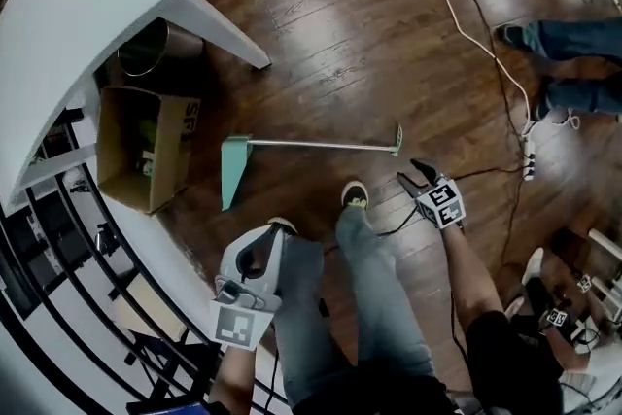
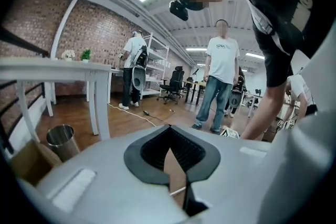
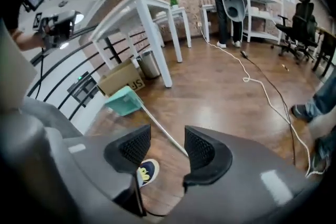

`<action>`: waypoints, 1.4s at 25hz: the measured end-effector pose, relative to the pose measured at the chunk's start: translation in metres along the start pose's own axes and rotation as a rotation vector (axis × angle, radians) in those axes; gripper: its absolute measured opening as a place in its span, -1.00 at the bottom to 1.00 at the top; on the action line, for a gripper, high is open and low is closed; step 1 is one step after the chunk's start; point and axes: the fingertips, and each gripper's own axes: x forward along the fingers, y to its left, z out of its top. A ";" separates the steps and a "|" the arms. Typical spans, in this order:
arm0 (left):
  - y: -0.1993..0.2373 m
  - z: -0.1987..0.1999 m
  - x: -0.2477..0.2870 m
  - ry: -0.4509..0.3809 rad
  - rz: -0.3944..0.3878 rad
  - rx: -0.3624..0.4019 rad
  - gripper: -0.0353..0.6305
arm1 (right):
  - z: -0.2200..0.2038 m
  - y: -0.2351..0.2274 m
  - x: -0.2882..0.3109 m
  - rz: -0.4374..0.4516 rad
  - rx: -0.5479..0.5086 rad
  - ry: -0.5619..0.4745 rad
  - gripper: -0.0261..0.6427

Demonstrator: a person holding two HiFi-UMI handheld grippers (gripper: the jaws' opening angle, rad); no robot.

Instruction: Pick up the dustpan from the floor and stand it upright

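The teal dustpan lies flat on the wood floor, its long metal handle running right to a green grip end. My right gripper hovers open just below and to the right of that end, apart from it. In the right gripper view the handle runs from the dustpan into the gap of my right gripper, with neither pad touching it. My left gripper hangs by the person's left leg, its jaw tips together on nothing. The left gripper points out across the room.
A white table stands at upper left, with a metal bin and an open cardboard box beneath it. A black railing runs along the left. A white cable leads to a power strip. Another person's legs are at right. My shoe is near the handle.
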 end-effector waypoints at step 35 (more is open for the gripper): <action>0.059 -0.250 0.179 0.128 -0.055 0.125 -0.86 | -0.122 -0.006 0.320 0.128 -0.658 0.306 -0.65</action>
